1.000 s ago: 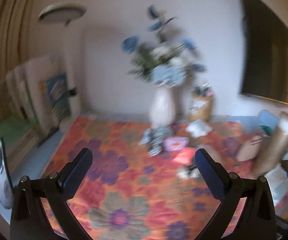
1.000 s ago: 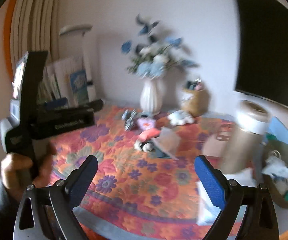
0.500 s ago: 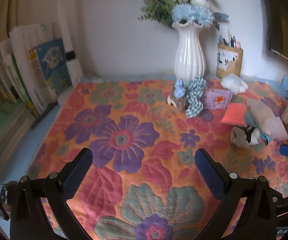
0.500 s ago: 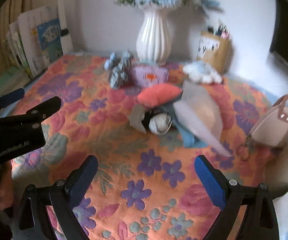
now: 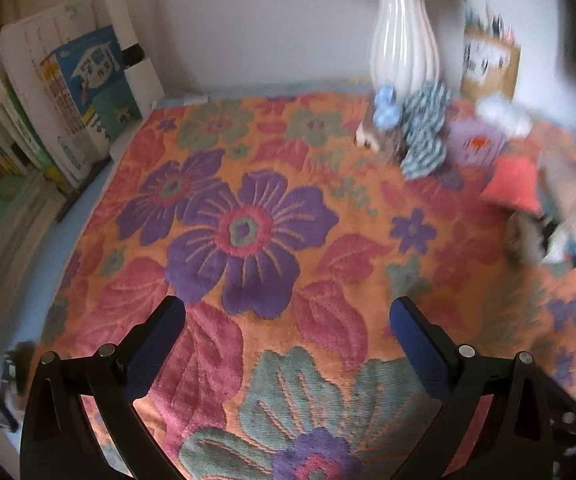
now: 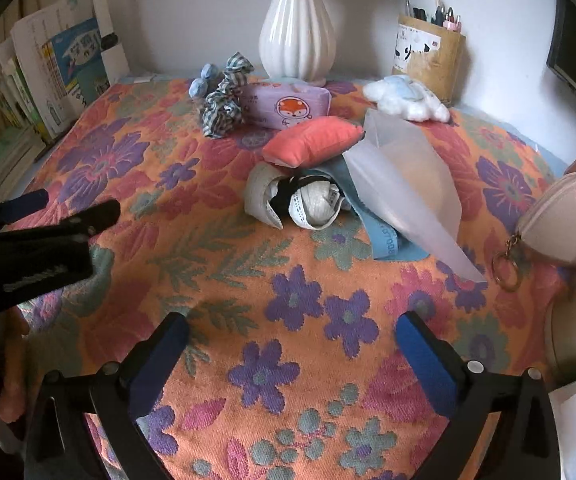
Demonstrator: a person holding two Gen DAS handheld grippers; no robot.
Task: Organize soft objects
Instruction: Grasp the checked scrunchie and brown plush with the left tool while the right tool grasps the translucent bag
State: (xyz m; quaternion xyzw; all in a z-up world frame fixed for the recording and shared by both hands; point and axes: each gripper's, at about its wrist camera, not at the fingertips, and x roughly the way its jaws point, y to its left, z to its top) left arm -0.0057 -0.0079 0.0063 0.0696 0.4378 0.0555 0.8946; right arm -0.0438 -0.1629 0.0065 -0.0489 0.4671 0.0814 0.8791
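Note:
A heap of soft things lies on the flowered cloth (image 6: 288,300): a coral cushion (image 6: 312,140), a purple fox-print pack (image 6: 288,106), a checked fabric piece (image 6: 223,100), a cloud plush (image 6: 406,98) and a white-and-black rolled bundle (image 6: 308,200). My right gripper (image 6: 292,326) hovers in front of the bundle, its jaws opening with nothing between them. My left gripper (image 5: 285,316) is open over a big purple flower, well left of the checked fabric piece (image 5: 424,136) and the blurred coral cushion (image 5: 512,184). The left gripper (image 6: 67,208) also shows in the right wrist view.
A white vase (image 6: 298,28) and a pen holder (image 6: 428,56) stand at the back wall. Books (image 6: 59,80) lean at the left. A frosted pouch (image 6: 404,176) lies over a blue cloth (image 6: 384,240). A beige purse (image 6: 560,224) sits at the right.
Both grippers have tipped downward and come lower over the flowered cloth. The wall and flowers have slid out of the top of both views. Nothing was taken hold of.

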